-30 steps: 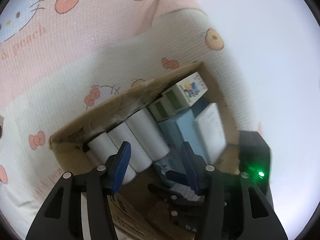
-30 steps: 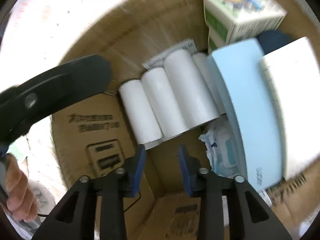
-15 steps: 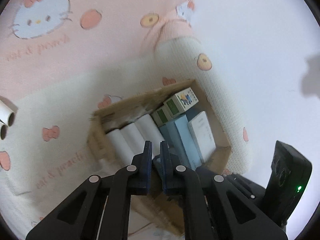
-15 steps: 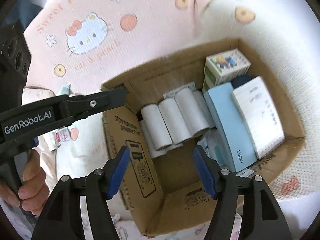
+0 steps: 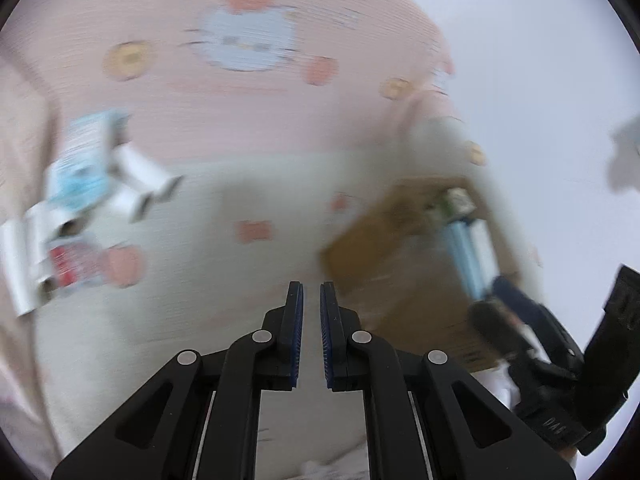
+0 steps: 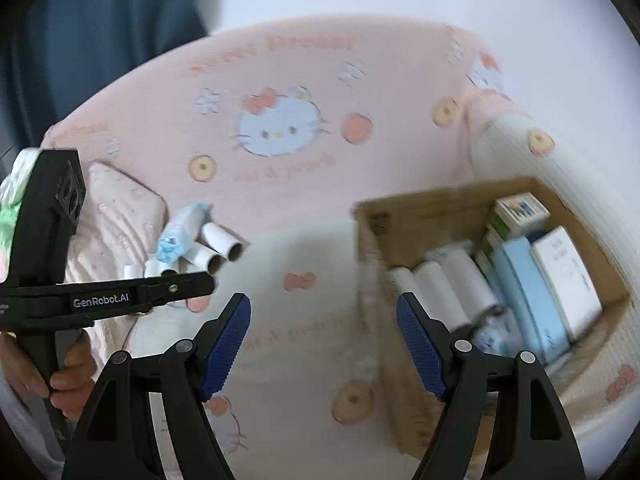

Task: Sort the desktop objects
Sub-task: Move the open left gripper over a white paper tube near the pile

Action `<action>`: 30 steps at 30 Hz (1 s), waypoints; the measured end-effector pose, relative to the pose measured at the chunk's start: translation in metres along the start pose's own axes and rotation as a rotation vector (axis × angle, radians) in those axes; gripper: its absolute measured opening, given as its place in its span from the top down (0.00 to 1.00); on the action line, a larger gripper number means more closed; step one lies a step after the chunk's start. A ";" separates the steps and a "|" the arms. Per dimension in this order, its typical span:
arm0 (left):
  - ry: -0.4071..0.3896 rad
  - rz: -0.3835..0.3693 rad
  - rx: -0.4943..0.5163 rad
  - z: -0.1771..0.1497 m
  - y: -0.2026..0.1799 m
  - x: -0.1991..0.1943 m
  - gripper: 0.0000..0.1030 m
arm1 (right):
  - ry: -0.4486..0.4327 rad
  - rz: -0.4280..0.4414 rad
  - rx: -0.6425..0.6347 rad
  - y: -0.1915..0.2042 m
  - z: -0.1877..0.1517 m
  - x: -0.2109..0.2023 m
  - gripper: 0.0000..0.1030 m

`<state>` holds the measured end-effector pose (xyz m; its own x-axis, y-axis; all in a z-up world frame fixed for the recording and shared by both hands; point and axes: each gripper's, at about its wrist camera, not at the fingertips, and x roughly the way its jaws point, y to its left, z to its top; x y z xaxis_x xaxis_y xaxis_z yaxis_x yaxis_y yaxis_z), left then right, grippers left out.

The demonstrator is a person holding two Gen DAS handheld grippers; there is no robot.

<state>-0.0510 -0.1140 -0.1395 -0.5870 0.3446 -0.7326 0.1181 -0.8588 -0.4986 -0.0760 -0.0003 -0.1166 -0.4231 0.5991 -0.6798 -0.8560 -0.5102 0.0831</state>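
Bed (image 6: 304, 184) with a pink and cream cartoon-cat blanket, pale wall behind it, dark blue curtain at the upper left of the right wrist view.

Landmark: open cardboard box (image 6: 448, 204) sitting on the blanket. Inside it: white paper rolls (image 6: 444, 288) lying side by side against the left wall, a light blue box (image 6: 532, 292) and a white box (image 6: 568, 276) to their right, a small green-and-white carton (image 6: 520, 210) at the far corner, and a crinkled blue-white packet (image 6: 496, 332) at the near edge of the rolls.

Well left of the box, loose on the blanket: a cluster of white rolls (image 6: 218, 246) with open tube ends, and a blue-white wrapped pack (image 6: 180, 232) lying across them. Left wrist view is heavily blurred; the same cluster (image 5: 136, 178) shows at its left edge, plus a red-printed packet (image 5: 76, 266) nearer the camera.

Left claw (image 5: 311, 292): pressed together, nothing between the pads, over bare blanket left of the box. A hand (image 6: 60, 372) grips its handle.

Right claw (image 6: 323, 304): jaws opening, nothing between them, hanging over the blanket just left of the box's near corner.
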 end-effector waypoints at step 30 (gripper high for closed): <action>0.147 0.171 -0.198 0.035 0.184 -0.020 0.47 | 0.015 0.126 -0.658 0.235 -0.045 0.169 0.26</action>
<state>-0.0452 -0.2919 -0.2002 -0.4244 0.2647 -0.8659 0.3678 -0.8235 -0.4320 -0.3351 -0.0466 -0.2448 -0.4998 0.5037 -0.7047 -0.4383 -0.8488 -0.2958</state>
